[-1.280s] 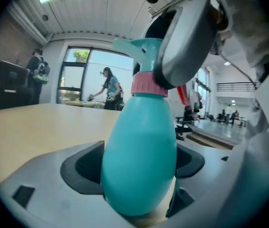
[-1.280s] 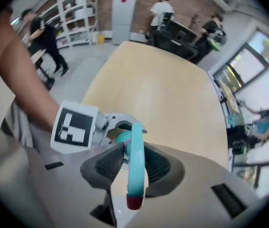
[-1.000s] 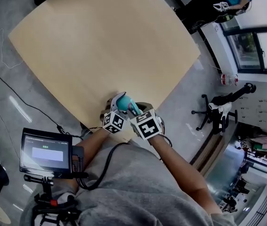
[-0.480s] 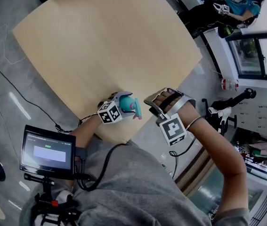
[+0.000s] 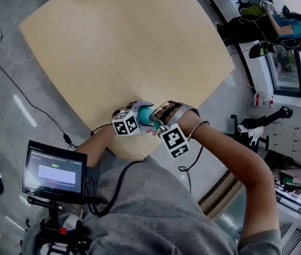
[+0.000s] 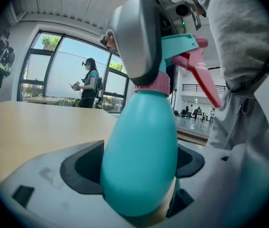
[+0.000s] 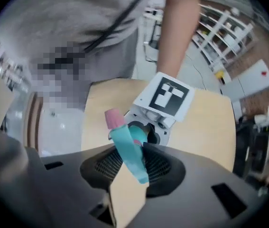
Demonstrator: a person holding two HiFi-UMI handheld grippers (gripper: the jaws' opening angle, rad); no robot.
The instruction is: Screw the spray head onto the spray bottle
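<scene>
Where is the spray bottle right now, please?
In the head view, the spray bottle is held low and central at the near edge of the table, clamped between the jaws of the left gripper.

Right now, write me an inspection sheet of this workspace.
surface: tan table, bare where it shows.
job's things: teal spray bottle held over the table's near edge; spray head on its neck.
clutter: nothing seen.
grippers: left gripper jaws clamp the bottle's body; right gripper jaws have just been closing, pads on the spray head between them.
cables: black cable across the person's grey shirt; thin cable on the floor, left.
surroundings: small screen beside the person's left arm; another person seated near windows.
</scene>
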